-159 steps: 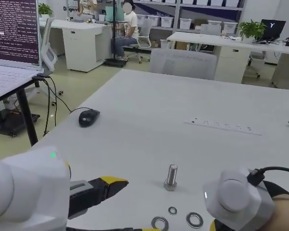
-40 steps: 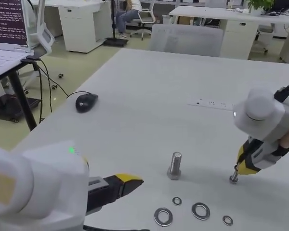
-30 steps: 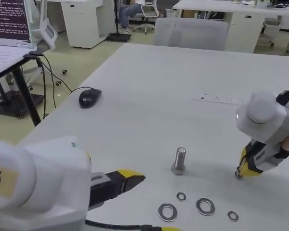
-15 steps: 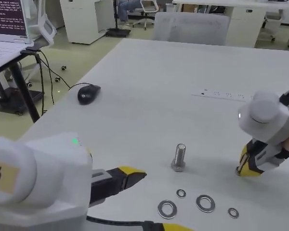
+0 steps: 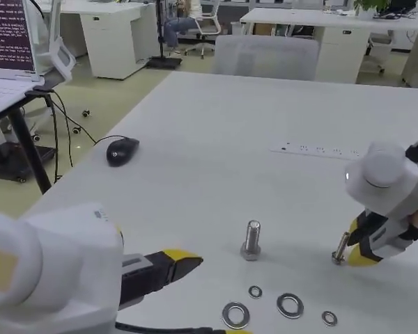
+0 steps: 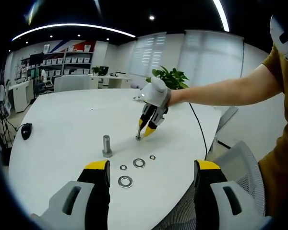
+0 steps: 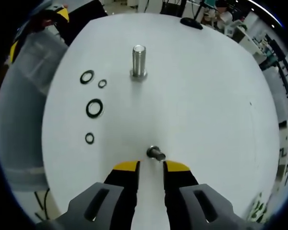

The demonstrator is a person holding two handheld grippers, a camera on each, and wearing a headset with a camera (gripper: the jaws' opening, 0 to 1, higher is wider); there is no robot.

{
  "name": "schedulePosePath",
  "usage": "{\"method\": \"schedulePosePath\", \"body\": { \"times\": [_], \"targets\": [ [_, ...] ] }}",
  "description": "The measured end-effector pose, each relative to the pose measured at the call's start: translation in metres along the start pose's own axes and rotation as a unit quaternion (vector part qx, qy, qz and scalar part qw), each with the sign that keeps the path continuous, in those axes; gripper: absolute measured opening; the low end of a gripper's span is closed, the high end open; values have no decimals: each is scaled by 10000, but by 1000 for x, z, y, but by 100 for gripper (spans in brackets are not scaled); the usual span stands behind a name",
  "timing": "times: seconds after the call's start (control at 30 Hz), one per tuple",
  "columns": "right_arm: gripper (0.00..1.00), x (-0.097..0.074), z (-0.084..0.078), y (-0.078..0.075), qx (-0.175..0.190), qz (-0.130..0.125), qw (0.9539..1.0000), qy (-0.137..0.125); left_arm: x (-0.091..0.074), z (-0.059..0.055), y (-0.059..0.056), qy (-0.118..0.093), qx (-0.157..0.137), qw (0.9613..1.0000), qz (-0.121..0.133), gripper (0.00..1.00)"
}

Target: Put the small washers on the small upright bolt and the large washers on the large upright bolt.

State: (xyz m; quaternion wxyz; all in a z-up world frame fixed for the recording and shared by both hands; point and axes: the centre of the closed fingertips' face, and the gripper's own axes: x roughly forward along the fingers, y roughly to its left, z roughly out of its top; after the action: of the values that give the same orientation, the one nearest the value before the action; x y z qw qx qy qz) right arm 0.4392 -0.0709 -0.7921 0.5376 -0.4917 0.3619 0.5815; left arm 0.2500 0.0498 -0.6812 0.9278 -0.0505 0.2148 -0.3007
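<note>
Gaping wide nearest the person, the left gripper (image 6: 151, 165) holds nothing. Beyond it, four washers (image 5: 290, 305) lie flat on the table (image 5: 216, 139), then the large bolt (image 5: 250, 241) stands upright. Off to its right, the right gripper (image 7: 151, 166) has its jaws narrowly parted, with the small bolt (image 7: 155, 153) just past their tips.

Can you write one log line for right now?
right gripper: open, at small bolt | left gripper: open, empty | washers: four loose on table
</note>
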Motion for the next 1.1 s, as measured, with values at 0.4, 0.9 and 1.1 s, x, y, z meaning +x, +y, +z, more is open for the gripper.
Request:
{"method": "schedulePosePath", "body": {
  "times": [0.4,0.9,1.1],
  "targets": [
    [21,-13,-7,35,84,-53,9998,-178,-12,6,-11,-107,119,9998,79,70],
    [21,-3,8,88,-52,204,9992,-337,-19,18,-25,-315,327,9990,53,70],
    [21,4,12,99,-93,291,9991,-293,-26,15,-27,-341,317,9989,83,70]
  ]
}}
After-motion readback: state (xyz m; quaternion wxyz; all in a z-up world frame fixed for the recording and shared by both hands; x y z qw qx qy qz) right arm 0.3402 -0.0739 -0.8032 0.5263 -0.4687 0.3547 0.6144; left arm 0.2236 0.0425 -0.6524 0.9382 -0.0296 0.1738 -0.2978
